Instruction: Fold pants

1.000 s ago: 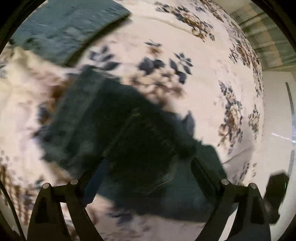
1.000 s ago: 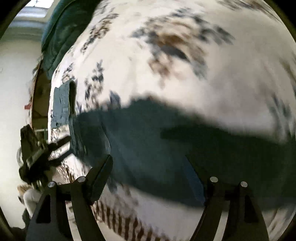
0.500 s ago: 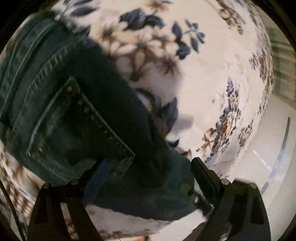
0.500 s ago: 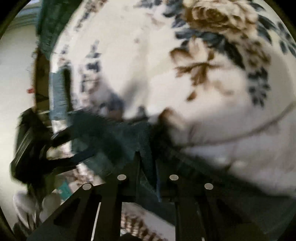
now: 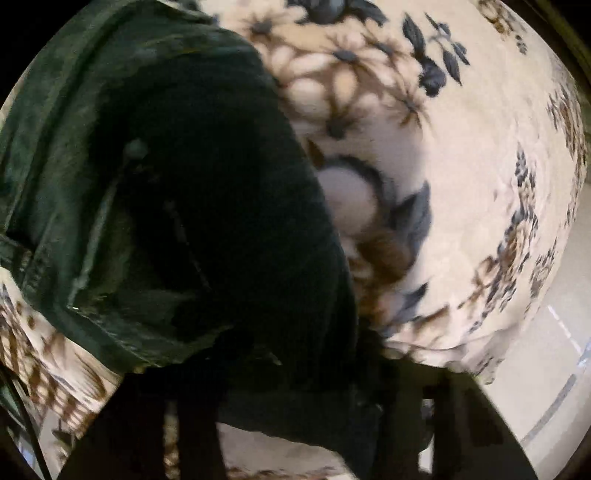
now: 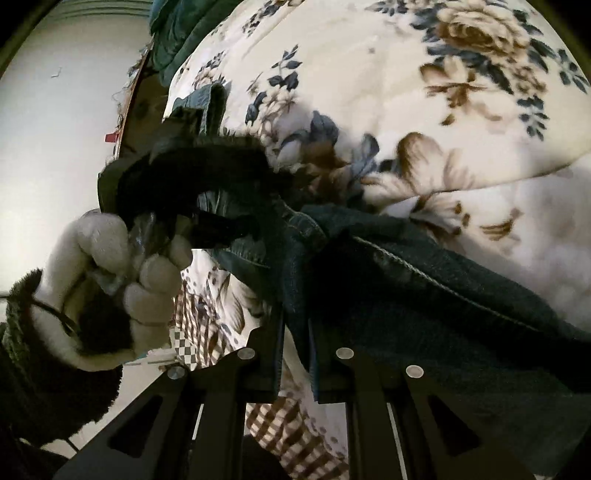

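Dark blue-green denim pants [image 5: 192,206] lie on a floral blanket and fill the left half of the left wrist view. My left gripper [image 5: 295,398] is dark and blurred at the bottom, with its fingers close together and denim between them. In the right wrist view my right gripper [image 6: 295,332] is shut on the pants [image 6: 424,295] at a stitched edge. The left gripper and the gloved hand [image 6: 122,273] that holds it show there at the left, with the waistband bunched against them.
The cream blanket [image 5: 461,184] with blue and brown flowers covers the bed and drops off at its near edge [image 6: 221,314]. Pale floor [image 5: 535,387] lies beyond. Another folded denim piece [image 6: 207,99] and a dark green cloth [image 6: 177,33] lie further back.
Both grippers moved down to the pants' edge. The right one went from open to shut on the denim; the left one's fingers came together on the cloth.
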`<state>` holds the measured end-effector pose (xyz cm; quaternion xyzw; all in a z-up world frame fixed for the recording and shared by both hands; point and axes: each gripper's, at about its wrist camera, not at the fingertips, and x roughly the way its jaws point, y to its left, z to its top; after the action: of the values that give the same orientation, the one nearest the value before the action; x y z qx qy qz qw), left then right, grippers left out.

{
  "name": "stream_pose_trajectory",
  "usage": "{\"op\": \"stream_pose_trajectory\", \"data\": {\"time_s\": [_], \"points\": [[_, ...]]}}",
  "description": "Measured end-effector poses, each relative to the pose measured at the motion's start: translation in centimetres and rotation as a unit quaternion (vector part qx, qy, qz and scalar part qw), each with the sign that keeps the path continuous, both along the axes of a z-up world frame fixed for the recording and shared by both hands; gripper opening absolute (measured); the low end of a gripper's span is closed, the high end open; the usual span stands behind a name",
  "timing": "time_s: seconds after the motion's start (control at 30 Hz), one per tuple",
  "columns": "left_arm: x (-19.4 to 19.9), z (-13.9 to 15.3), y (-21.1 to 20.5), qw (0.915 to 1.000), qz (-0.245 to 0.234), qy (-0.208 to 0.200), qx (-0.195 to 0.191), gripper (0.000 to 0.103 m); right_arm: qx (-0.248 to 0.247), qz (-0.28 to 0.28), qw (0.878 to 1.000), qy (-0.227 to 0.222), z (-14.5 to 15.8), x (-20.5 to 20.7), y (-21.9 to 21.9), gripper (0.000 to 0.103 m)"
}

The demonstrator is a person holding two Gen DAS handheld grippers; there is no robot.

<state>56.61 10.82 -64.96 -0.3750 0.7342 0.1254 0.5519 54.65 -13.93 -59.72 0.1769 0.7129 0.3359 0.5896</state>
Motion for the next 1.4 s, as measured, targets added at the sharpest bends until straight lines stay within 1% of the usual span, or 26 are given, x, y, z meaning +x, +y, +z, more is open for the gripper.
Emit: {"op": "stream_pose_trajectory", "data": {"time_s": [0.03, 0.13, 0.2, 0.23, 0.37, 0.43, 0.47, 0.5, 0.57, 0.67, 0.7, 0.73, 0.77, 0.8, 0.83, 0.9, 0.97, 1.0, 1.03, 1.1, 1.13, 1.2, 1.23, 1.27, 1.3, 1.4], "points": [[-0.4, 0.0, 0.1, 1.0000, 0.001, -0.006, -0.002, 0.031, 0.005, -0.002, 1.000, 0.004, -0.1, 0.1, -0.4, 0.013], [-1.3, 0.0, 0.3, 0.9998, 0.013, -0.013, -0.012, 0.029, 0.012, -0.020, 0.999, 0.021, -1.1, 1.1, -1.2, 0.013], [-1.6, -0.2, 0.5, 0.9995, 0.020, -0.017, -0.017, 0.028, 0.023, -0.049, 0.997, 0.051, -2.5, 2.1, -1.8, 0.016], [-1.6, -0.2, 0.5, 0.9994, 0.023, -0.018, -0.019, 0.028, 0.029, -0.061, 0.995, 0.068, -3.3, 2.7, -2.2, 0.020], [-1.6, -0.3, 0.9, 0.9990, 0.028, -0.023, -0.027, 0.028, 0.065, -0.088, 0.986, 0.125, -6.5, 4.2, -1.6, 0.049], [-1.7, -0.3, 1.0, 0.9987, 0.032, -0.026, -0.031, 0.028, 0.098, -0.092, 0.978, 0.160, -8.1, 4.6, -0.7, 0.058], [-1.8, -0.3, 1.1, 0.9985, 0.034, -0.027, -0.034, 0.028, 0.110, -0.090, 0.974, 0.179, -9.0, 4.7, 0.2, 0.059], [-1.8, -0.3, 1.2, 0.9983, 0.036, -0.028, -0.036, 0.028, 0.106, -0.084, 0.973, 0.189, -9.6, 4.8, 1.0, 0.061], [-1.8, -0.3, 1.3, 0.9980, 0.036, -0.032, -0.040, 0.028, 0.103, -0.049, 0.972, 0.208, -10.6, 4.8, 3.5, 0.061], [-2.0, -0.3, 1.7, 0.9967, 0.044, -0.042, -0.053, 0.030, 0.081, -0.031, 0.971, 0.224, -11.9, 4.7, 5.6, 0.058], [-2.2, -0.2, 2.0, 0.9956, 0.053, -0.047, -0.060, 0.033, 0.068, -0.039, 0.971, 0.224, -12.1, 4.8, 5.5, 0.047], [-2.5, -0.1, 2.4, 0.9942, 0.064, -0.052, -0.069, 0.038, 0.071, -0.049, 0.970, 0.229, -12.1, 5.0, 5.2, 0.028], [-2.7, 0.1, 2.9, 0.9920, 0.076, -0.061, -0.080, 0.042, 0.091, -0.065, 0.967, 0.229, -11.6, 5.3, 4.5, 0.022], [-2.9, 0.3, 3.1, 0.9901, 0.084, -0.070, -0.089, 0.053, 0.113, -0.084, 0.964, 0.226, -11.0, 5.8, 3.6, 0.019], [-3.1, 0.7, 3.4, 0.9877, 0.092, -0.078, -0.100, 0.058, 0.131, -0.108, 0.962, 0.216, -10.1, 6.5, 2.3, 0.019], [-3.1, 1.4, 3.6, 0.9845, 0.094, -0.091, -0.116, 0.059, 0.134, -0.147, 0.961, 0.191, -8.4, 7.7, -0.5, 0.019], [-2.7, 2.6, 4.0, 0.9854, 0.080, -0.104, -0.109, 0.060, 0.125, -0.148, 0.965, 0.174, -7.7, 8.3, -1.8, 0.021], [-2.5, 3.1, 4.1, 0.9857, 0.070, -0.113, -0.104, 0.060, 0.125, -0.134, 0.966, 0.184, -7.9, 8.2, -1.5, 0.021], [-2.3, 3.5, 4.2, 0.9865, 0.058, -0.119, -0.096, 0.062, 0.120, -0.123, 0.966, 0.194, -8.3, 8.2, -0.9, 0.024], [-2.1, 4.1, 4.3, 0.9881, 0.036, -0.129, -0.075, 0.066, 0.097, -0.097, 0.968, 0.212, -9.3, 7.8, 0.4, 0.036], [-2.0, 4.3, 4.5, 0.9889, 0.024, -0.133, -0.061, 0.066, 0.085, -0.089, 0.967, 0.223, -10.1, 7.8, 1.2, 0.048], [-1.8, 4.4, 4.2, 0.9898, 0.004, -0.138, -0.034, 0.066, 0.065, -0.081, 0.967, 0.234, -11.5, 7.6, 2.3, 0.051], [-1.7, 4.2, 4.4, 0.9897, -0.010, -0.141, -0.020, 0.066, 0.050, -0.078, 0.968, 0.233, -12.0, 7.5, 2.9, 0.046], [-1.9, 4.0, 4.8, 0.9898, -0.018, -0.141, -0.008, 0.066, 0.031, -0.082, 0.970, 0.228, -12.3, 7.6, 3.1, 0.024], [-2.0, 3.8, 4.8, 0.9899, -0.023, -0.140, 0.002, 0.066, 0.016, -0.091, 0.971, 0.221, -12.2, 7.8, 2.9, 0.019], [-2.5, 2.5, 5.7, 0.9900, -0.027, -0.139, 0.001, 0.066, 0.024, -0.128, 0.976, 0.173, -9.8, 9.9, 1.1, 0.016]]}}
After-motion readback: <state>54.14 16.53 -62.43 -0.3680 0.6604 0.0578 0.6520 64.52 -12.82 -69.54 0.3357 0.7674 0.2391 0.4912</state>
